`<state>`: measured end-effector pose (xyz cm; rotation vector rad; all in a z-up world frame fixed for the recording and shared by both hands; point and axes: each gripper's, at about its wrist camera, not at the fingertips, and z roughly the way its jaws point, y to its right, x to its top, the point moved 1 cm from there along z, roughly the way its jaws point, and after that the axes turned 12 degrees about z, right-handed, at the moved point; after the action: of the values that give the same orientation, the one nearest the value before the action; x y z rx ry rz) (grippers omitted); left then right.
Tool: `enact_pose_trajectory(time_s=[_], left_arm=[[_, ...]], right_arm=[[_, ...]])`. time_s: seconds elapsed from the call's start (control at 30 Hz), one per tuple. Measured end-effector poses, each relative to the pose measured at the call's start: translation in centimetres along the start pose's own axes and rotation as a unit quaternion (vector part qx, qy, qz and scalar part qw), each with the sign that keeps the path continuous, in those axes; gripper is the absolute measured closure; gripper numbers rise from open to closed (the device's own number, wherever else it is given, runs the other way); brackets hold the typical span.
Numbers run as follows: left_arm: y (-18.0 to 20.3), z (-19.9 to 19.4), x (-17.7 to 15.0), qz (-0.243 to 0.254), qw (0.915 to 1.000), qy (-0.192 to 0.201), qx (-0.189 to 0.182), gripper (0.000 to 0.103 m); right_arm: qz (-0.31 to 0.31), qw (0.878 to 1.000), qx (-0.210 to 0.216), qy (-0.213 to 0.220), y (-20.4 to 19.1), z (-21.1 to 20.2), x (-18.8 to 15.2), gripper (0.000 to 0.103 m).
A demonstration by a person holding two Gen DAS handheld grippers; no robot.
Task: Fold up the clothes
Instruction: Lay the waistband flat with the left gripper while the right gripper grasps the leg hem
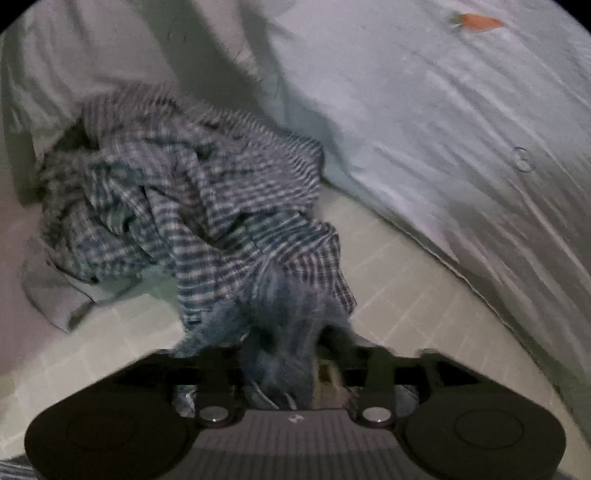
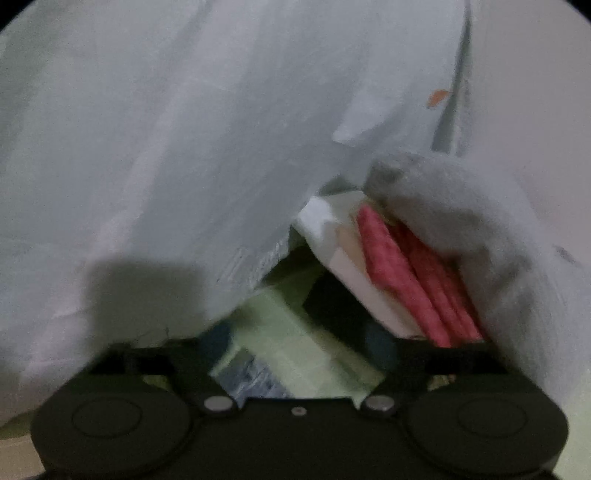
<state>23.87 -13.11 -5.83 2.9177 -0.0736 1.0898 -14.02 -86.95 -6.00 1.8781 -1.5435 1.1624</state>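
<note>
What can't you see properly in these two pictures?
- Left wrist view: the left gripper has its tips buried under the checked shirt, which is also blurred.
- Right wrist view: the red folded cloth is partly hidden under a grey cover.
- Right wrist view: the right gripper is dark and blurred.

We view the scene from two wrist fisheye cameras, each looking forward over its own gripper body. The left wrist view looks down, close, on the plaid garment [image 1: 177, 206] lying on pale green checked bedding [image 1: 406, 295]. The right wrist view faces a pale blue cover [image 2: 166, 147] at very short range — heavily blurred. Both views share the cover and its orange carrot prints [image 1: 480, 21].
</note>
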Motion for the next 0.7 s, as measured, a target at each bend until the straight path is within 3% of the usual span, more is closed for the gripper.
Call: enact_pose_trajectory(time_s=[0.2,0.43,0.5,0.63,0.7], left_arm=[[0.7,-2.4,-2.5,0.057,0.9982,-0.016,-0.005,0.032],[2.8,-3.5,-5.8,0.079,0.9945,-0.057,-0.039,0.03],[3.7,-3.7,-6.3,0.087,0.9932,-0.062,-0.047,0.03],[5.8,-4.0,-7.4,0.103,0.9896,-0.074,-0.068,0.029],[6.7,-4.2,-7.8,0.117,0.9874,-0.077,-0.073,0.029]], right_arm=[[0.002,0.997,-0.03,-0.067,4.2,-1.8,-6.2,0.013],[0.064,0.992,-0.045,-0.101,6.4,-1.6,-8.9,0.014],[0.07,0.991,-0.042,-0.105,6.2,-1.2,-9.1,0.02],[0.078,0.989,-0.049,-0.119,6.7,-0.4,-9.7,0.051],[0.067,0.99,-0.052,-0.114,6.9,-0.3,-9.7,0.055]])
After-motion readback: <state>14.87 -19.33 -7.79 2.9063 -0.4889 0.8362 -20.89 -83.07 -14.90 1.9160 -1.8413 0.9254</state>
